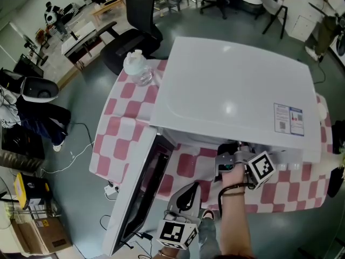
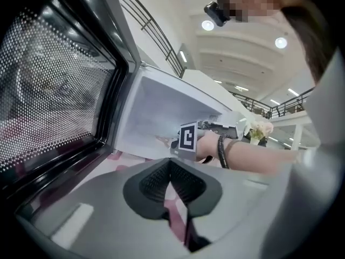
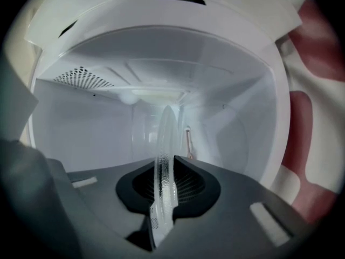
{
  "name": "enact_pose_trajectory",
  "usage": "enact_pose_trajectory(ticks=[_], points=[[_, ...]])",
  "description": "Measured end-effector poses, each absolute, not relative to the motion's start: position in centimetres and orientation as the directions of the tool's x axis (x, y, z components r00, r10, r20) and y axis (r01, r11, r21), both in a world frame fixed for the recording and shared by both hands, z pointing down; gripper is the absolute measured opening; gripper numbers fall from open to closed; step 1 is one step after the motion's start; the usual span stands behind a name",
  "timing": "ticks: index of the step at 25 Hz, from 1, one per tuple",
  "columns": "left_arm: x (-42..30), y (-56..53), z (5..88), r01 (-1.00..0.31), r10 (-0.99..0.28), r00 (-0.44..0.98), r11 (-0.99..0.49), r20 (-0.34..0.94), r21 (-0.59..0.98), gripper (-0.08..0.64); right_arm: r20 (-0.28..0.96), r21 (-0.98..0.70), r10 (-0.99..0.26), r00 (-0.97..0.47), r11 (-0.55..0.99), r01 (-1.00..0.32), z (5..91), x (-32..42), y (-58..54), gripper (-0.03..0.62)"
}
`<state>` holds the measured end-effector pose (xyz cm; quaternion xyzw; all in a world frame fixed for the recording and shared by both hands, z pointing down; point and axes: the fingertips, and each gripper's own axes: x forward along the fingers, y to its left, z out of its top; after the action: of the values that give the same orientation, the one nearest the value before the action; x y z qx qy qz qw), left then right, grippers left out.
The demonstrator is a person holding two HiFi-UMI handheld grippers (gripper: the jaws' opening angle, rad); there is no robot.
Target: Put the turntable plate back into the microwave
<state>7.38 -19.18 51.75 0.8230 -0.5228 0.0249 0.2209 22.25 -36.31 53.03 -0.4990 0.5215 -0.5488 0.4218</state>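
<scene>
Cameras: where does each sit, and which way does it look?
Head view: on the person's head, steeply down on the microwave, its open door, left gripper, right gripper, right forearm.
Left gripper view: on that gripper, past its shut jaws toward the door and right gripper.
Right gripper view: on that gripper, into the microwave; jaws clamp the glass plate on edge.
Shared: the first two show the right gripper.

Head view looks steeply down on the microwave (image 1: pixel 232 90); both gripper views face its cavity (image 3: pixel 108 123) ahead — the right's from close in.

Grey right gripper (image 3: pixel 168 171), black-white marker cube (image 1: pixel 262 167), dark wristband (image 2: pixel 221 151)
</scene>
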Motion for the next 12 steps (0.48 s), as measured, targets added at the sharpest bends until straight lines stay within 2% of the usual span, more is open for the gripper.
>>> enact_pose_trajectory(ticks=[8, 12], points=[[7.6, -18.89, 51.78, -0.87, -0.848, 0.454, -0.356, 0.272, 0.342, 0.0, 0.206, -0.973, -0.966, -0.155, -0.186, -0.136, 52.66, 22.5, -36.36, 0.041], [7.82, -18.92, 51.77, -0.867, -0.847, 0.457, -0.356, 0.272, 0.349, 0.0, 0.257, -0.963, -0.953, -0.162, -0.237, -0.13, 53.39, 22.52, -36.4, 0.043]])
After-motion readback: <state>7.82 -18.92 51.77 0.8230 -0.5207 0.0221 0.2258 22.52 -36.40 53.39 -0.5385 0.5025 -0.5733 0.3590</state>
